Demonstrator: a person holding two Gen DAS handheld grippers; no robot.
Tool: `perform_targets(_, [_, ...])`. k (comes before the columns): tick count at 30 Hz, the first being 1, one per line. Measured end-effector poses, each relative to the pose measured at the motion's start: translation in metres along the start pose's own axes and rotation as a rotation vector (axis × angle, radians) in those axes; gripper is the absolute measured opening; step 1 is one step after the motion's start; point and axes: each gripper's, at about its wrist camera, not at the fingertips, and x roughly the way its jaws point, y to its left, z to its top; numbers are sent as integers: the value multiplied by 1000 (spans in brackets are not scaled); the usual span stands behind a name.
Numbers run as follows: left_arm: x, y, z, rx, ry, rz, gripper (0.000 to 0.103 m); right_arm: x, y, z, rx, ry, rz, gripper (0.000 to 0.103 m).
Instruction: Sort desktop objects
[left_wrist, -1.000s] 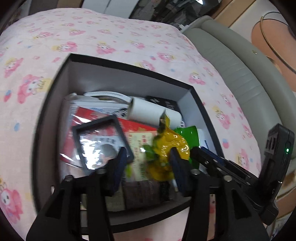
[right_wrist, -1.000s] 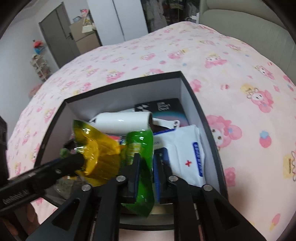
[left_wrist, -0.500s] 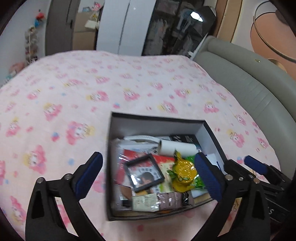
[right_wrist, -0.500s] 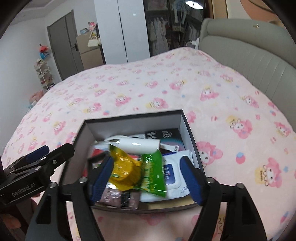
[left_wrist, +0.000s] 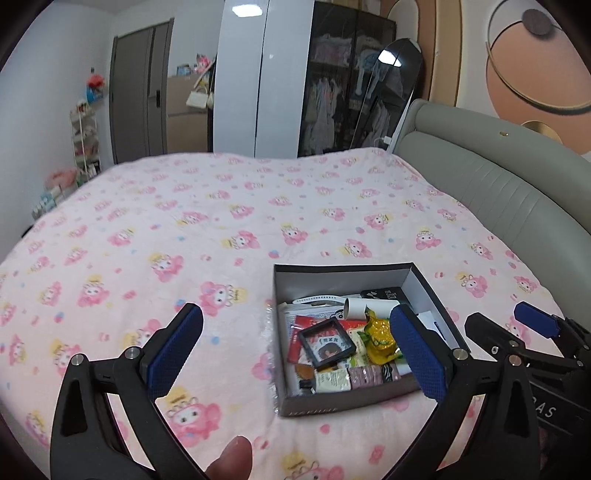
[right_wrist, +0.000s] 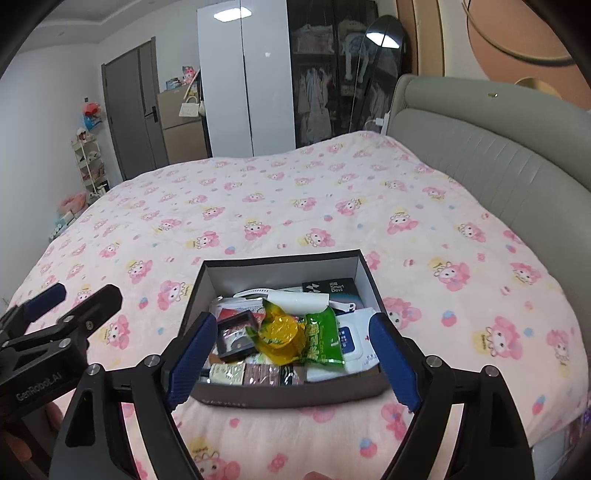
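We held both grippers above the bed, clear of the box (right_wrist: 284, 397), and neither one gripped anything. The left gripper (left_wrist: 295, 354) had its blue-padded fingers (left_wrist: 173, 350) spread wide, and the right gripper (right_wrist: 291, 362) likewise stood with its fingers (right_wrist: 393, 363) far apart, framing the box from the near side.

The box sat on the pink cartoon-print blanket (right_wrist: 295, 199), close to the bed's near edge and toward the side where the grey padded headboard (right_wrist: 491, 147) ran. Its dark outer walls and pale inner walls stood upright, and it was filled with sorted things lying on one another. A yellow crinkled wrapper (right_wrist: 279, 332) rested on top near the middle, touching a green snack packet (right_wrist: 322, 339) just beside it. A small black-framed picture (left_wrist: 327, 343) lay toward the box's left side, tilted slightly. A white roll (right_wrist: 301, 299) lay across the far part, with a black booklet (right_wrist: 334, 288) at the far right corner. A white wipes pack (right_wrist: 356, 341) with a blue label lay along the right wall. Several small sachets (right_wrist: 255, 373) lined the near wall.

A fingertip (left_wrist: 231, 459) showed at the bottom of the left view.
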Motion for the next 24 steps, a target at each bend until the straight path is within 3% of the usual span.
perform_targets(11, [-72, 2, -37, 34, -31, 1, 102, -55, 19, -39, -9, -30, -25, 84])
perform_targets(24, [-99, 6, -77, 26, -16, 9, 102, -81, 30, -76, -20, -34, -32, 84])
